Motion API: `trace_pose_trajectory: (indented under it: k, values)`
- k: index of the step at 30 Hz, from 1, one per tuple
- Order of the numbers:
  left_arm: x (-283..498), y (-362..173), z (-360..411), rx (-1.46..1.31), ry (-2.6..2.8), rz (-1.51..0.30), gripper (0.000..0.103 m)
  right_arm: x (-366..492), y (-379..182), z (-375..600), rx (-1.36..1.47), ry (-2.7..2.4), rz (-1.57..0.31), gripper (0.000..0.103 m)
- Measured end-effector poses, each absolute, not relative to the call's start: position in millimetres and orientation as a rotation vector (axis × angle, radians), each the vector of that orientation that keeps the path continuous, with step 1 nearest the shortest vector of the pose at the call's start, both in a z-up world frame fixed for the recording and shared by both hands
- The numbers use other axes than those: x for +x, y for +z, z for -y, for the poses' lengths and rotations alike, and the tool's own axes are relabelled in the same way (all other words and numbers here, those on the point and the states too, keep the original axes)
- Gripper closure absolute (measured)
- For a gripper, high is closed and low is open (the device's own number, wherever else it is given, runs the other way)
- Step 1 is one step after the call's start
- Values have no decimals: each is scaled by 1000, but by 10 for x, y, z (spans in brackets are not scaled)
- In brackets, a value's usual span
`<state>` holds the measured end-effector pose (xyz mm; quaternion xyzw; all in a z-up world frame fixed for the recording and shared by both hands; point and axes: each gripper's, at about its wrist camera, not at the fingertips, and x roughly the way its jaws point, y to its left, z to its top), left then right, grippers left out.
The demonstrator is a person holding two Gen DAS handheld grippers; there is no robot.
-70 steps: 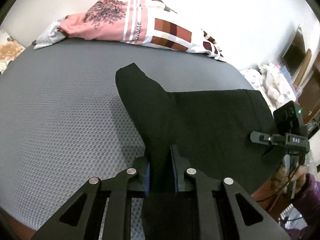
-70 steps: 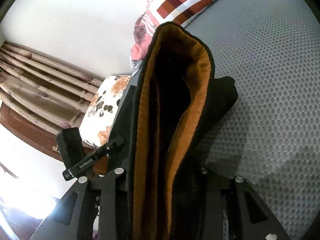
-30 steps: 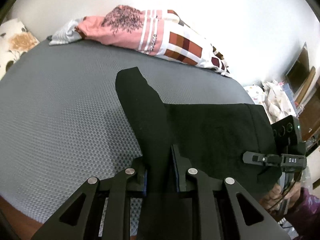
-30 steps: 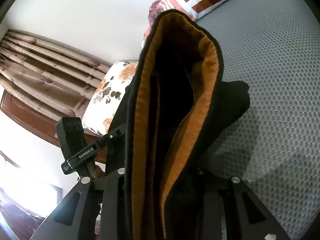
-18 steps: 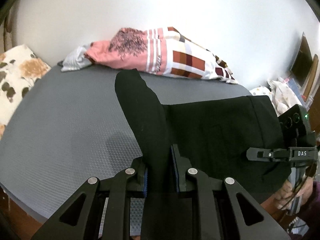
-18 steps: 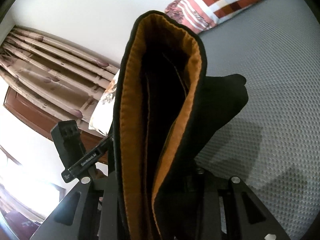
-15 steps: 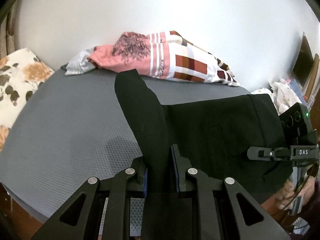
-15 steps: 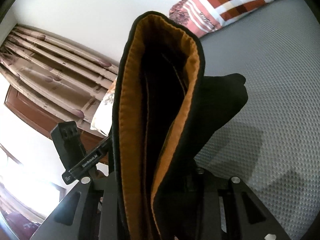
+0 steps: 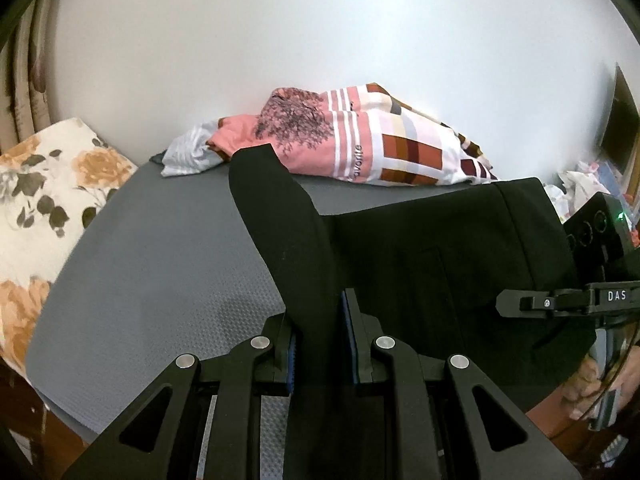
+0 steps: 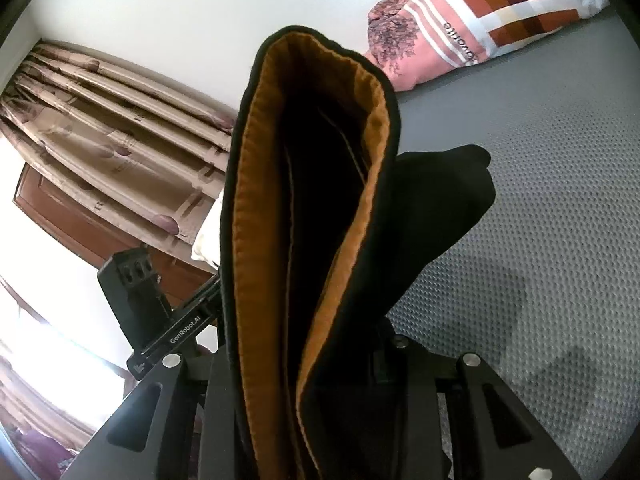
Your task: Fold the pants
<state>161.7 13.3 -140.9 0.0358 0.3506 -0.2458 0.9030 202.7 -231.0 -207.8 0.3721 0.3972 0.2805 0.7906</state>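
Fingers of the left gripper [image 9: 319, 336] are clamped on a fold of black pants [image 9: 432, 280], which rise toward twelve o'clock and spread toward three o'clock above a grey bed [image 9: 160, 264]. Fingers of the right gripper [image 10: 320, 364] pinch the waistband end, its orange lining [image 10: 256, 208] gaping open (their tips are hidden by cloth). The fabric looks soft, fairly thick and limp, likely to sag between the grips; waistband and hem corners seem the surest holds. A patterned pillow [image 9: 372, 148] lies at twelve o'clock.
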Motion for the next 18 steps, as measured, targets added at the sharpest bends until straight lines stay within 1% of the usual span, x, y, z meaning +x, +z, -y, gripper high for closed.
trace_pose_trajectory:
  k: [18]
  values:
    - [1963, -1352, -231, 123, -451, -671, 84, 2479, -2053, 2068, 826, 640, -847, 75]
